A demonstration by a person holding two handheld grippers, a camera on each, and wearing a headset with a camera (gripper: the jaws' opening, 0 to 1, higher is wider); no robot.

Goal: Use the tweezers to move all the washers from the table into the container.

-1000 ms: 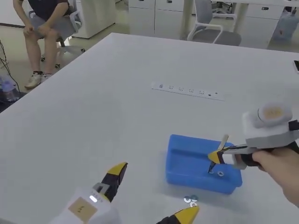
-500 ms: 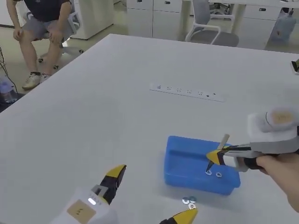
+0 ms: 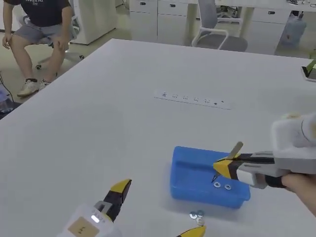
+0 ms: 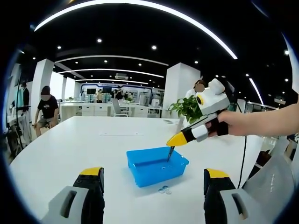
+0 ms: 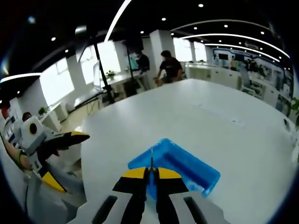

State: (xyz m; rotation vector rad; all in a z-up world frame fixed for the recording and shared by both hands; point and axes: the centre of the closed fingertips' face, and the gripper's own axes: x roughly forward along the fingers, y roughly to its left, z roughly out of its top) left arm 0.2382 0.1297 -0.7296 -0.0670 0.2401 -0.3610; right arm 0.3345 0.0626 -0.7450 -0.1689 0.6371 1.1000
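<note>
Blue plastic rectangular container (image 3: 196, 191) sits on the white table (image 3: 123, 108), and everything else is arranged around it. The right gripper (image 3: 223, 167), black with yellow tips, has its jaws pinched tight on the slim metal tweezers (image 3: 236, 149). They are angled so their points dip inside the container, just above two small silver washers (image 3: 221, 186) lying on its floor. I judge that to be a pose for dropping a washer off there. Whether the points themselves grip anything is too small to tell. A little cluster of loose washers (image 3: 196, 215) lies on the table just in front of the container's near wall, so the task looks only part done. The left gripper (image 3: 159, 208) hangs in front of the container with its jaws spread wide and holding nothing, probably to stay clear of the work.
</note>
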